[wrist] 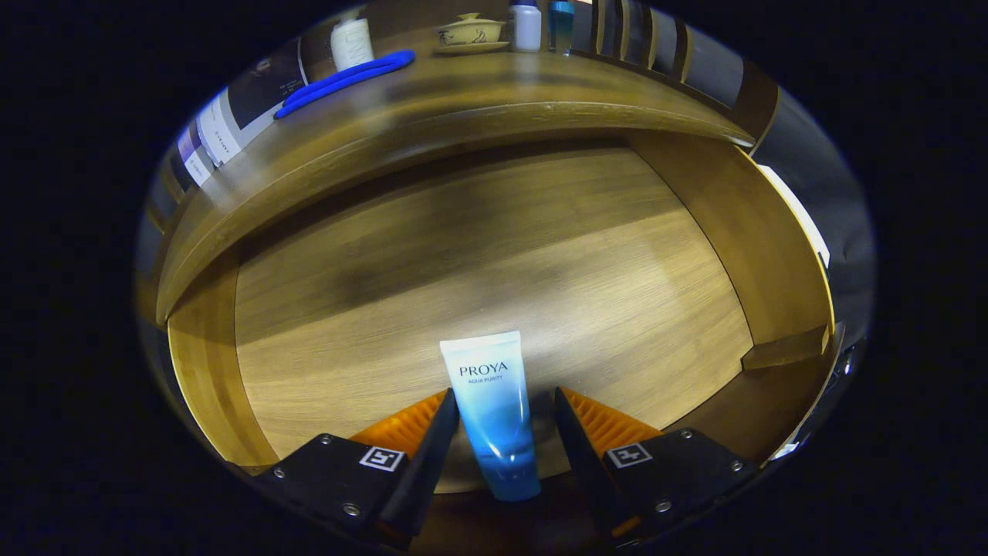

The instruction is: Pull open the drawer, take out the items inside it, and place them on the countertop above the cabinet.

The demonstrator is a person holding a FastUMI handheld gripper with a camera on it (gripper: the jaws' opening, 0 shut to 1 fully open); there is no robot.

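Between the fingers of the gripper (505,421), at 6 o'clock in the gripper view, lies a tube (494,417) on the floor of the open drawer (478,255). Its flat crimped end points to 12 o'clock, ahead of the fingertips, and its darker end lies back toward the gripper body. The left finger is against the tube's side; a narrow gap shows at the right finger, so the jaws stand partly open and are not clamped on it. The tube is white at the crimp and shades to blue. Beyond the drawer, at 12 o'clock, the countertop (494,85) carries a blue strap (343,81) at 11 o'clock, a white jar (351,42), a lidded cup (469,32) on a saucer, and a bottle (526,27).
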